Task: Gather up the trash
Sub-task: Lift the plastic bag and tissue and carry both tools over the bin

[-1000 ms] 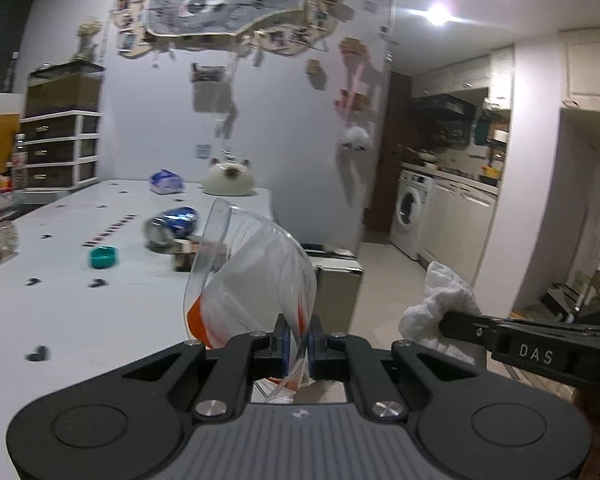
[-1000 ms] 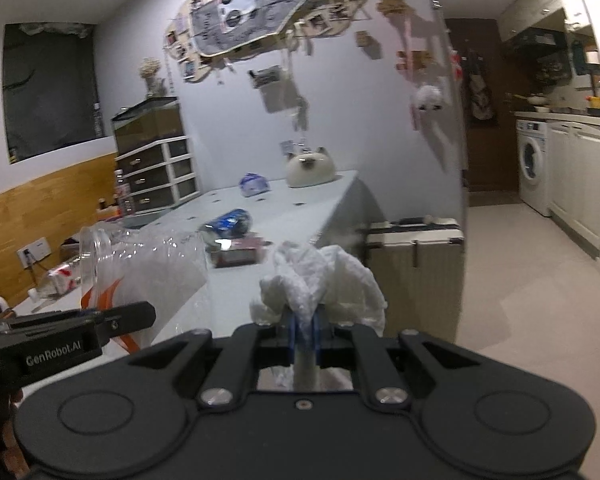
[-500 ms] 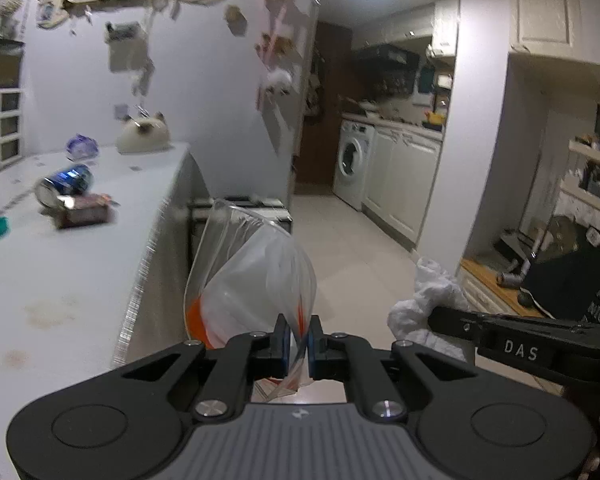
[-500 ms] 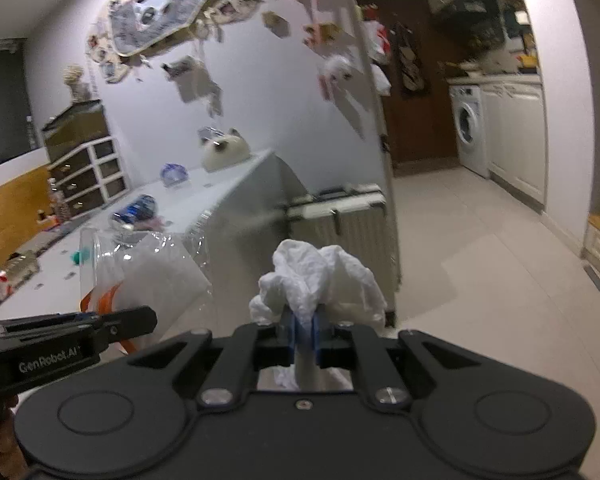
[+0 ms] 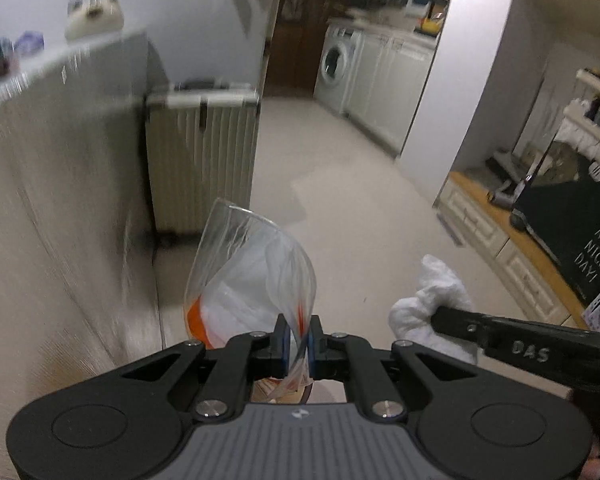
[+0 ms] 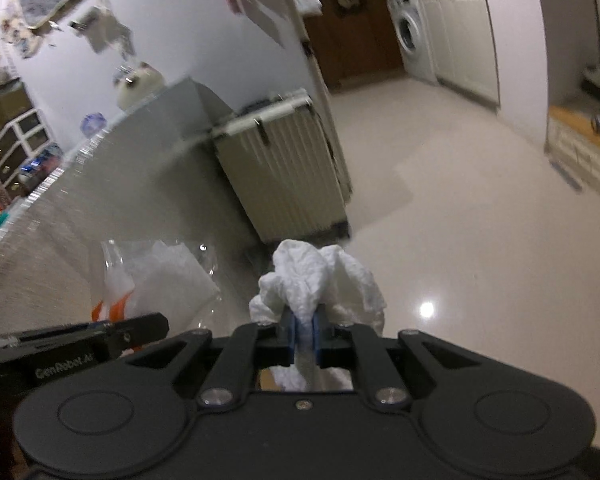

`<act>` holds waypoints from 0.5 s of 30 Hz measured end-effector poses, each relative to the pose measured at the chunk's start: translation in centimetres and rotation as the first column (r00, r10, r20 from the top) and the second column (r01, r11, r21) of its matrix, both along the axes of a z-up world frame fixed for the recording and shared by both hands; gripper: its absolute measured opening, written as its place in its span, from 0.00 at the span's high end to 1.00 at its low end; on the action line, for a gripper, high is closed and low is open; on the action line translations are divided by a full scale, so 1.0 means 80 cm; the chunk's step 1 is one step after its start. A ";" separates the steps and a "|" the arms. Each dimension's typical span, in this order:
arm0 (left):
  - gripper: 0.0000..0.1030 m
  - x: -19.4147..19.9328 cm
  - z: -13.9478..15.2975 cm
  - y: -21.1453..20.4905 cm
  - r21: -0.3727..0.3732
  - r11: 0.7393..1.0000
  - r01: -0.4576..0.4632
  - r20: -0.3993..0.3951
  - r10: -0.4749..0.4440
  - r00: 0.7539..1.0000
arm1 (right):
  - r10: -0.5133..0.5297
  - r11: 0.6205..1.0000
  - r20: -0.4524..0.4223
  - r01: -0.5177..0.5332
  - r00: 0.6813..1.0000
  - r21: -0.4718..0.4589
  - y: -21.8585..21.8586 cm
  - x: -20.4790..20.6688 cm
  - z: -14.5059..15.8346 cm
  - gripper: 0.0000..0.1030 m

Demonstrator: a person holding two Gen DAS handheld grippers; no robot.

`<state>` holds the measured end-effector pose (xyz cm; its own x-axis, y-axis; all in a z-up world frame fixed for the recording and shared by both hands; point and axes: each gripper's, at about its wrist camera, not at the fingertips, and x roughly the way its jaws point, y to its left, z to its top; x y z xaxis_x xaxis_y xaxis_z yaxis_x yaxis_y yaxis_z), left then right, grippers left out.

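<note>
My left gripper is shut on a crumpled clear plastic bag with orange marks, which sticks up in front of the jaws. My right gripper is shut on a crumpled white paper towel. The towel also shows at the right of the left wrist view, and the plastic bag at the left of the right wrist view. Both grippers point down at the pale floor, side by side and beside the table's draped side.
A ribbed pale suitcase stands on the floor against the table's end. Beyond it the tiled floor runs to a washing machine and white cabinets. A low wooden shelf with a black sign lies at the right.
Both grippers have dropped from table height and tilted down toward the floor, swinging right past the table's edge. The tabletop with its can has slid out to the upper left. Both grips are unchanged.
</note>
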<state>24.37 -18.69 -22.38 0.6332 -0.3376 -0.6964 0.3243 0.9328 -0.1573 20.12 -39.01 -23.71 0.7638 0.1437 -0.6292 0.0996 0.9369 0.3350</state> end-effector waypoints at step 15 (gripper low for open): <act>0.92 0.108 -0.167 0.015 0.079 0.992 -0.099 -0.218 0.114 0.969 | 0.019 0.998 -0.209 -0.005 0.978 0.067 -0.014 0.083 -0.134 0.91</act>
<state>33.03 -17.49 -35.78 0.4905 -0.2244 -0.8421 0.1867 0.9709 -0.1500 26.72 -40.09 -34.45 0.6143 0.1982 -0.7637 0.1630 0.9152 0.3687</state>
